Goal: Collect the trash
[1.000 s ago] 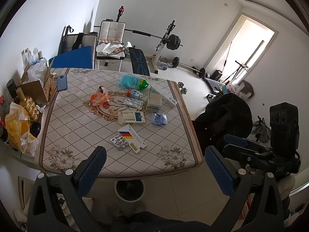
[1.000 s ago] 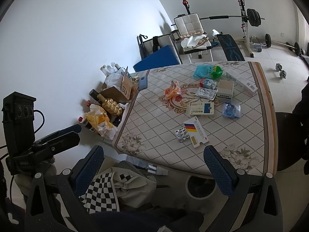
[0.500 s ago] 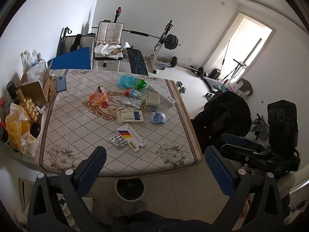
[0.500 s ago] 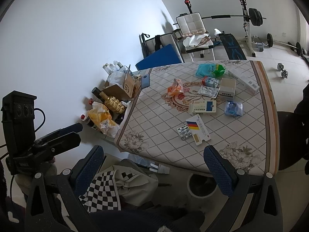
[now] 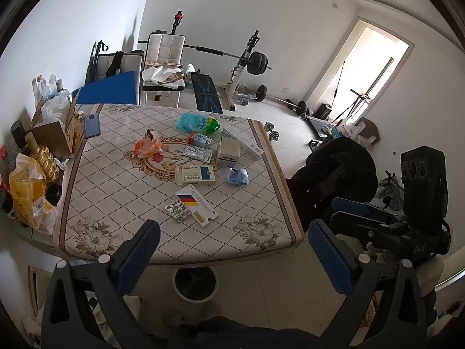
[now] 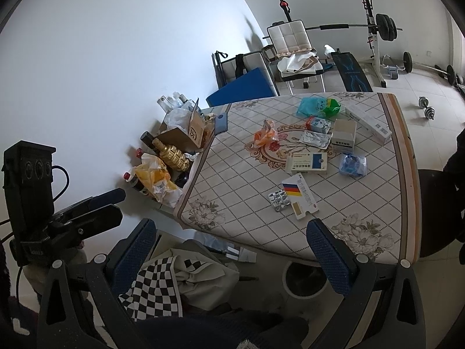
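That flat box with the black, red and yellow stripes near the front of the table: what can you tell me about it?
The striped box is a flat, slim carton, apparently white cardboard, with a black, red and yellow flag-like band at one end, small print I cannot read, and a yellowish patch near the other. It looks closed and lies flat, turned diagonally, on the patterned table, among the items nearest the front edge. A silver blister pack lies against its left side, apparently touching. Neither claw is near it.
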`<state>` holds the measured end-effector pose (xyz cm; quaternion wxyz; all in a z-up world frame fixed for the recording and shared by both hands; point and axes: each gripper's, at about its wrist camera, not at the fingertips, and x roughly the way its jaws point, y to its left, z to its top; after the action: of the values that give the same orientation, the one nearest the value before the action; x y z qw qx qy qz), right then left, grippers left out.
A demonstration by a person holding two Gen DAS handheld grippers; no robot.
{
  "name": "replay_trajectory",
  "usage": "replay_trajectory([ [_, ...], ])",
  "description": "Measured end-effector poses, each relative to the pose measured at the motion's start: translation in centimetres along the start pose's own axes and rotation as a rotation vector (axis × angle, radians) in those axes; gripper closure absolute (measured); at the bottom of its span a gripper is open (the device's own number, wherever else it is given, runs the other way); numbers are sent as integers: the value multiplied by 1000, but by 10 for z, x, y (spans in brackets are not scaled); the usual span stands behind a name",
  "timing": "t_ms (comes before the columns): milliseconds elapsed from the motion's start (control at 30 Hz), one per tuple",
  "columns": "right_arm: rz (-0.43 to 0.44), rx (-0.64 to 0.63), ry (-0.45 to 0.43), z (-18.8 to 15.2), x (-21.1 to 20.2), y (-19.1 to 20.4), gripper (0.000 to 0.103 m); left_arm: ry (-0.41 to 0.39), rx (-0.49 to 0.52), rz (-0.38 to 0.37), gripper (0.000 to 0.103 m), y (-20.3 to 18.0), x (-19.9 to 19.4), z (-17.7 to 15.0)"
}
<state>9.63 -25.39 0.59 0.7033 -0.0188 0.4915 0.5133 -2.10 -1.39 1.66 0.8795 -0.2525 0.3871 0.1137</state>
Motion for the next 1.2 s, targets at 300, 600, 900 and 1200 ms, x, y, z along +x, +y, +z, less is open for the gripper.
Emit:
replay_trajectory([
  [300,2,0,-2,0,0,0,0,0,1,-4,0,0,-2,-2],
  [600,2,1,-2,0,3,-1,0,-1,0,-3,0,-1,-1,-3],
  [900,-41,42,-18,2,8,-4,0,2,-3,26,0,0,3,-5],
  [1200,-400,252,42,9,82,-99,0,127,-27,461,0,51,133,-19],
])
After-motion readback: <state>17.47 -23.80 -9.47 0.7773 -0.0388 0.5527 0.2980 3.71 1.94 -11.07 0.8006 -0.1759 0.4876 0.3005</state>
